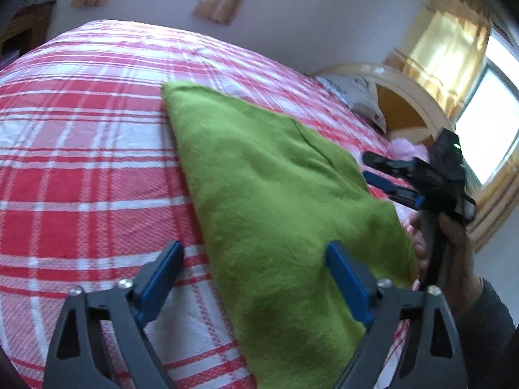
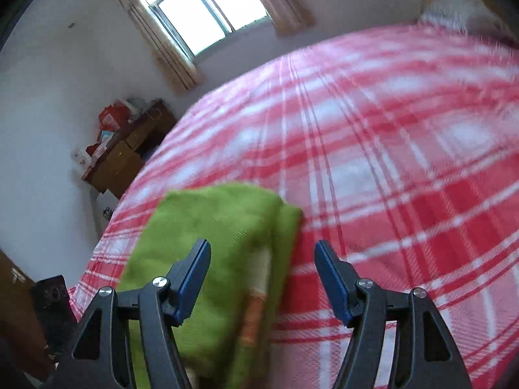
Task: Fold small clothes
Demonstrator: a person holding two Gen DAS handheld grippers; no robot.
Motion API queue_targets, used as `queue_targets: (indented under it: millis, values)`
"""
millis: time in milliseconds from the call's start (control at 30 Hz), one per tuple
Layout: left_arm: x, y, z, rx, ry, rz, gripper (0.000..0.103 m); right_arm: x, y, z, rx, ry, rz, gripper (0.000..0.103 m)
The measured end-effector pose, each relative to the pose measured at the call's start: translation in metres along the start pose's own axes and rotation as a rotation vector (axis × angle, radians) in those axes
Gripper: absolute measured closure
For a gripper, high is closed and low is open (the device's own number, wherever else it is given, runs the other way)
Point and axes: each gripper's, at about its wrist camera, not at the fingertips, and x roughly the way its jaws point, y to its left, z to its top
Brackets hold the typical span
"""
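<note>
A green fleecy garment (image 1: 275,194) lies folded on the red-and-white plaid bed cover (image 1: 81,162). My left gripper (image 1: 256,253) stands open just above its near end; the cloth's left edge runs between the fingers, and the pads do not press on it. Beyond the garment's right edge my right gripper (image 1: 373,166) hovers open with nothing in it, held by a person's hand (image 1: 454,236). In the right wrist view the same garment (image 2: 211,220) lies under the open right gripper (image 2: 262,249), with a cream and orange strip (image 2: 256,308) showing along its fold.
A pillow (image 1: 356,97) and a curved headboard (image 1: 405,110) stand at the bed's far right, with a pink item (image 1: 405,149) beside them. A cluttered wooden cabinet (image 2: 129,149) sits by the wall under a window. A dark box (image 2: 52,295) is near the bed's corner.
</note>
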Motion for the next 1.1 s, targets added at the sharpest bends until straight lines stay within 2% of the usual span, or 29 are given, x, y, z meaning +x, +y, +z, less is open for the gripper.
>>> queue_targets:
  millis: [100,233,267,367,433,467,567,667,833,1100]
  values:
    - [0.002,-0.005,-0.001,0.031,0.011,-0.008,0.023,0.019,-0.008,-0.007,0.030,0.044,0.028,0.036]
    - [0.002,-0.006,-0.002,0.033,0.024,-0.020,0.024,0.037,-0.009,-0.002,0.051,0.073,0.077,0.037]
    - [0.002,-0.006,-0.002,0.029,0.028,-0.025,0.024,0.041,-0.009,-0.001,0.054,0.085,0.084,0.041]
    - [0.003,-0.007,-0.001,0.026,0.031,-0.032,0.028,0.051,-0.011,0.003,0.077,0.102,0.118,0.042]
    - [0.002,-0.008,-0.002,0.031,0.031,-0.030,0.033,0.053,-0.009,0.002,0.077,0.109,0.133,0.051]
    - [0.002,-0.009,-0.002,0.034,0.032,-0.025,0.036,0.055,-0.007,0.002,0.076,0.118,0.152,0.063]
    - [-0.001,-0.013,-0.002,0.051,0.031,-0.006,0.048,0.052,0.000,-0.002,0.085,0.107,0.173,0.074]
    - [-0.012,-0.017,-0.004,0.054,0.019,0.005,0.059,0.041,0.009,-0.007,0.076,0.075,0.186,0.078]
    - [-0.043,-0.026,-0.015,0.098,-0.008,0.037,0.062,0.020,0.043,-0.015,0.016,0.051,0.216,0.080]
    - [-0.118,-0.002,-0.037,0.055,-0.092,0.085,0.062,0.015,0.127,-0.039,-0.081,0.076,0.325,0.080]
